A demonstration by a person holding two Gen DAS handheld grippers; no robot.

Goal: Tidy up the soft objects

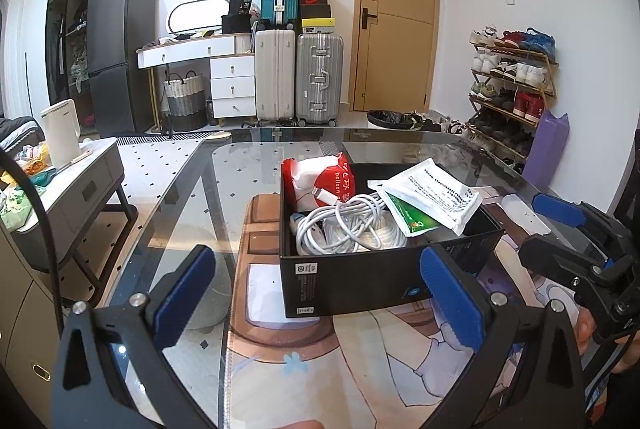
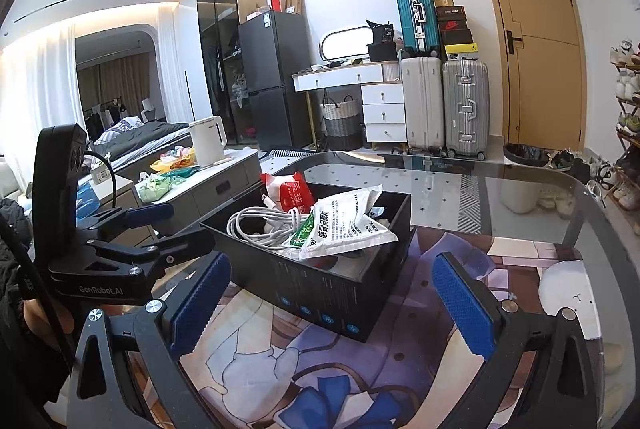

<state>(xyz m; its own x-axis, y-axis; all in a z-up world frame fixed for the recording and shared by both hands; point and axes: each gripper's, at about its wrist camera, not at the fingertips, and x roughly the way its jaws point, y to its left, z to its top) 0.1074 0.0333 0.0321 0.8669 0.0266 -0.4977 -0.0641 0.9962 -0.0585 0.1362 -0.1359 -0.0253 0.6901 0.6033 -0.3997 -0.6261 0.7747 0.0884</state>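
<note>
Beside black box (image 1: 360, 281), both tools wide, empty

Glossy glass table (image 1: 224, 165); matt black cardboard box (image 1: 352, 281); smooth white cable (image 1: 344, 225); crinkled plastic sachets (image 2: 344, 225)

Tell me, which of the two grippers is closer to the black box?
Left, it seems. The left gripper has a pad nearly at the black box front wall; the right gripper hangs slightly back from its corner.

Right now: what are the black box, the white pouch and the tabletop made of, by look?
Black box: likely matte printed cardboard; thin straight walls, printed labels.
White pouch: glossy plastic or foil film; creased, printed text.
Tabletop: tinted glass; the floor shows through and it reflects.
</note>
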